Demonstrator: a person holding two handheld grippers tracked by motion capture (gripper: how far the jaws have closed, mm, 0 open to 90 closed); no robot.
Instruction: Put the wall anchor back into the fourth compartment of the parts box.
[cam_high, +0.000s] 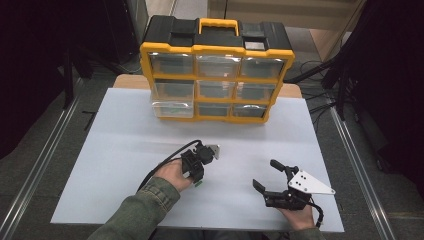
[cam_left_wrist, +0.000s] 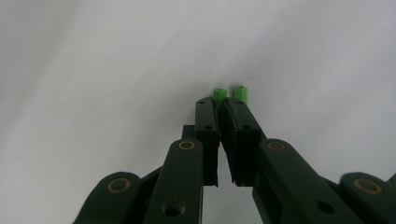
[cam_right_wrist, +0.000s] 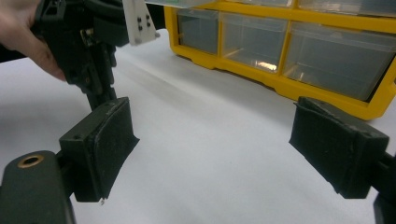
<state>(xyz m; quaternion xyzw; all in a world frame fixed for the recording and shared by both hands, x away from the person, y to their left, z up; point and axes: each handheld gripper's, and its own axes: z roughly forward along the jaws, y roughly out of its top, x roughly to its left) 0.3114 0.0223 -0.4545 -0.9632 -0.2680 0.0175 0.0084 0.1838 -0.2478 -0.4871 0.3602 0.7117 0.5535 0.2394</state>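
Note:
My left gripper (cam_high: 198, 181) points down at the white table top, a hand around it. Its jaws are shut on a small green part (cam_left_wrist: 219, 95) whose two round green ends stick out past the tips; in the high view the green part (cam_high: 198, 183) shows just under the gripper. The left gripper (cam_left_wrist: 222, 105) has bare white surface behind it. My right gripper (cam_high: 265, 173) lies low near the front edge, open, with nothing between its pads (cam_right_wrist: 100, 144). In the right gripper view, the left gripper (cam_right_wrist: 100, 95) stands upright beyond my right gripper (cam_right_wrist: 210, 112).
A yellow and black organiser (cam_high: 217, 50) with clear drawers stands at the back of the white board (cam_high: 115, 150); its bottom-left drawer (cam_high: 172, 109) sticks out a little. The organiser's yellow frame (cam_right_wrist: 280, 81) lies ahead of the right gripper. Metal rails run along both sides.

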